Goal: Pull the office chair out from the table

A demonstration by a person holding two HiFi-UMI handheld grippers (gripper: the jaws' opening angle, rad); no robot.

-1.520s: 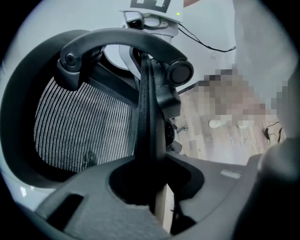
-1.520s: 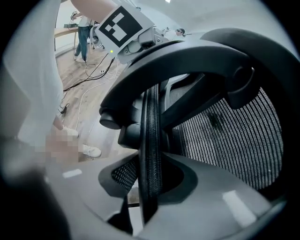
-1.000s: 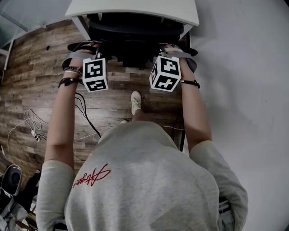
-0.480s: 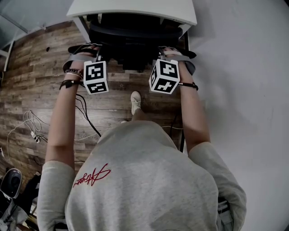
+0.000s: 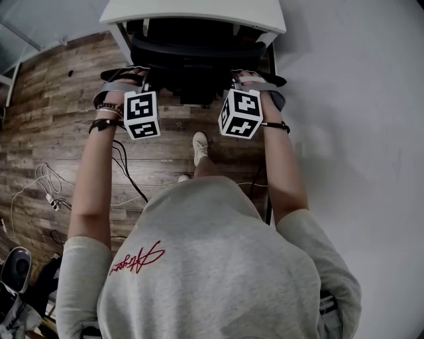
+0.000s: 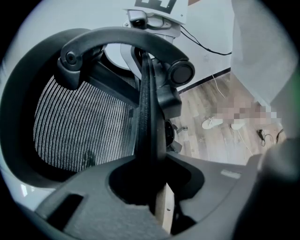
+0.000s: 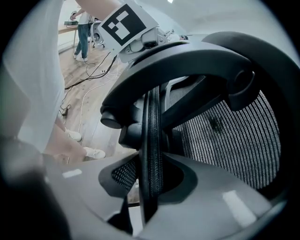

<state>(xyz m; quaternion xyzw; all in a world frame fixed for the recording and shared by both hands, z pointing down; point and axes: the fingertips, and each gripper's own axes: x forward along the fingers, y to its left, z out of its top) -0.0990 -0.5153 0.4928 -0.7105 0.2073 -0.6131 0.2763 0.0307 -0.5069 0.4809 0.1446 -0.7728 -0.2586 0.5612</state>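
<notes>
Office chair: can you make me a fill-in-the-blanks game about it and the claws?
The left claw and the right claw each pinch the office chair by the edge of its mesh ____.
The chair sits partly under a ____ table.
The floor is made of ____ planks.
Missing words: backrest, white, wood.
</notes>
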